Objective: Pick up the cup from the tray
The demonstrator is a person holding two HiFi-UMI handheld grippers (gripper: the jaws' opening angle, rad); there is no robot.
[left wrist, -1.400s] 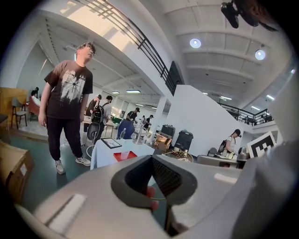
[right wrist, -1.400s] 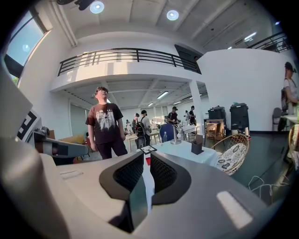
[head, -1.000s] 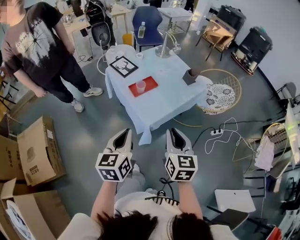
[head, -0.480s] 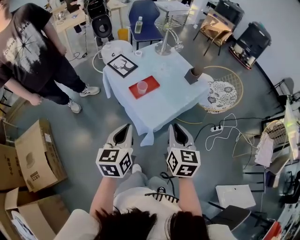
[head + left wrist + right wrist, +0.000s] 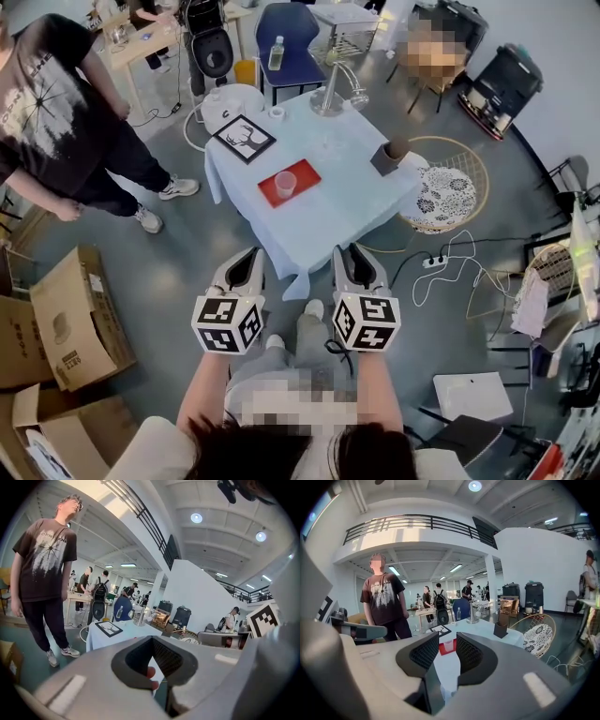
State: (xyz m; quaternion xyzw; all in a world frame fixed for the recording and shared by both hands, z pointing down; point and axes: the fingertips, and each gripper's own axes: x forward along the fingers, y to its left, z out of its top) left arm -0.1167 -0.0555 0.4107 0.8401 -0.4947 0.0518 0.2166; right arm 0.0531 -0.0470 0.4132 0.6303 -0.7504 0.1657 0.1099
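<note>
Overhead, the head view shows the cup [image 5: 285,183] standing upright on the red tray [image 5: 303,172], toward the front of the table [image 5: 352,192]. The left gripper [image 5: 246,267] and the right gripper [image 5: 354,263] hang side by side in front of the table, both well short of it, with their jaws pointing toward it. The cup lies ahead of them and between their two lines, somewhat closer to the left one's side. A bystander [image 5: 56,103] stands off to the left, well apart from the tray.

Next, in the left gripper view, the jaws stand a little apart with nothing gripped. A reddish patch shows low in the gap. It may be the tray, but that cannot be told. The table sits ahead and to the left of the jaws.

Last, in the right gripper view, the jaws are parted by a moderate gap and hold nothing. The cup on its tray shows far off, straight through that gap, so this gripper is aimed at it. The cup's long axis is vertical, so a level approach with a jaw on either side of its wall looks fitting. Either gripper must first travel forward over the table edge.
</note>
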